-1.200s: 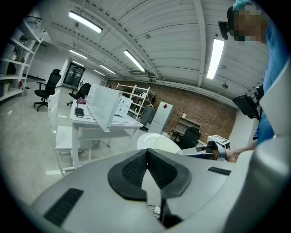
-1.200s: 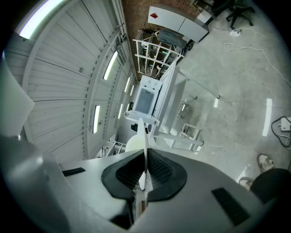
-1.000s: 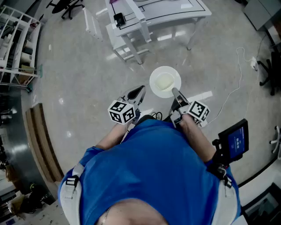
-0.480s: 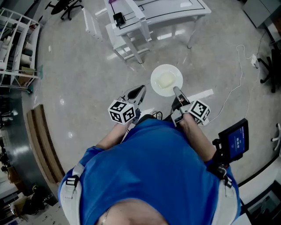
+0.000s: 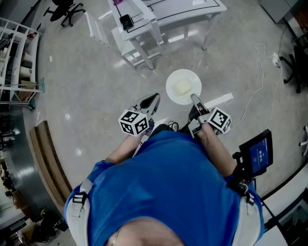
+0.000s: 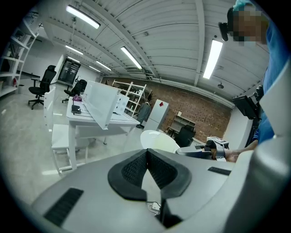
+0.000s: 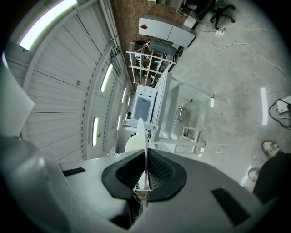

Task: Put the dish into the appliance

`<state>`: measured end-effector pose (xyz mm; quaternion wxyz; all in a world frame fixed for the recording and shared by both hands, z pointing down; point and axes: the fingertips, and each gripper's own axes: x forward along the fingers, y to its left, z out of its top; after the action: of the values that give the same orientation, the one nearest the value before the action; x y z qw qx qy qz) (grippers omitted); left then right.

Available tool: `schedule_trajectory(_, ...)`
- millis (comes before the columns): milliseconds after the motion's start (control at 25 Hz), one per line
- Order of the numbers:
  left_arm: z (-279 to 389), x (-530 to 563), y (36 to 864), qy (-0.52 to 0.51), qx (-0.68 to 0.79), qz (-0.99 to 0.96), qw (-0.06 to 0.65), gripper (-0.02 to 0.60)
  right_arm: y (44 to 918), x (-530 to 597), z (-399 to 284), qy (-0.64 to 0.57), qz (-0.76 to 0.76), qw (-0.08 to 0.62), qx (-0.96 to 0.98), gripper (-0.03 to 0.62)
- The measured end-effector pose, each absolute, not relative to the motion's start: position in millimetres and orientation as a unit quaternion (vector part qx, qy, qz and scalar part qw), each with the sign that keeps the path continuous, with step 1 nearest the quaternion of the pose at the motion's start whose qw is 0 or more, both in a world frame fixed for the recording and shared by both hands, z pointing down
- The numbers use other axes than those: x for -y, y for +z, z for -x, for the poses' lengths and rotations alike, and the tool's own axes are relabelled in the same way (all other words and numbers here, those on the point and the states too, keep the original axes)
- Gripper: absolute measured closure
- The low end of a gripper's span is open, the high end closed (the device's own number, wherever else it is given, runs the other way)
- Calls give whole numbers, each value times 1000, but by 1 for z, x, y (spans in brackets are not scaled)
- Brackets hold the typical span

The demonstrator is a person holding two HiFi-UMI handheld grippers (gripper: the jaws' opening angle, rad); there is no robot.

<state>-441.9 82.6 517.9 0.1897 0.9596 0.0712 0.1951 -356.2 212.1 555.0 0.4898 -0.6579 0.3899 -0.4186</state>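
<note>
Right claw [image 5: 194, 99] clamped on dish [image 5: 183, 87] rim: carry step, appliance not located

- Right claw: jaws closed on the near edge of the white dish. The right gripper view shows the rim edge-on [image 7: 142, 136], pinched between the pads.
- Dish: off any surface, held out in front of the person over bare floor [image 5: 86, 96]. Roughly level in the head view. Pale patch in its middle, can't tell if it's food or glare.
- Left claw [image 5: 153, 99]: jaws together, nothing between them. Sits just beside the dish, apart from it.
- White counter [image 5: 163, 14] ahead, well apart from the dish. Loose cable [image 5: 255, 91] on the floor off to the right.

Step, as I read it: pick is done and transport is under way. Insertion not started.

Next move calls for:
- Finding the appliance. None is clearly identifiable in these views. The white cabinet far back in the left gripper view [image 6: 159, 111] may be it, can't confirm.
- Keeping the dish level. A single rim pinch looks easy to tip.
- Left claw is free for a door, if there is one.
- Avoiding the cable.
</note>
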Motion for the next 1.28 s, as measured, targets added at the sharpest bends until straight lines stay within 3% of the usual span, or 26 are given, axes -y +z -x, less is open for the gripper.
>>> schedule_trajectory(520, 421, -90, 524, 198, -93, -957, 193, 575, 555, -228, 329, -401, 672, 506, -363, 583)
schedule_trajectory(920, 367, -99, 524, 194, -74, -961, 184, 575, 559, -232, 274, -411, 657, 504, -381, 583)
schedule_trajectory(1280, 278, -120, 515, 203, -52, -961, 182, 575, 558, -246, 186, -430, 638, 502, -394, 583)
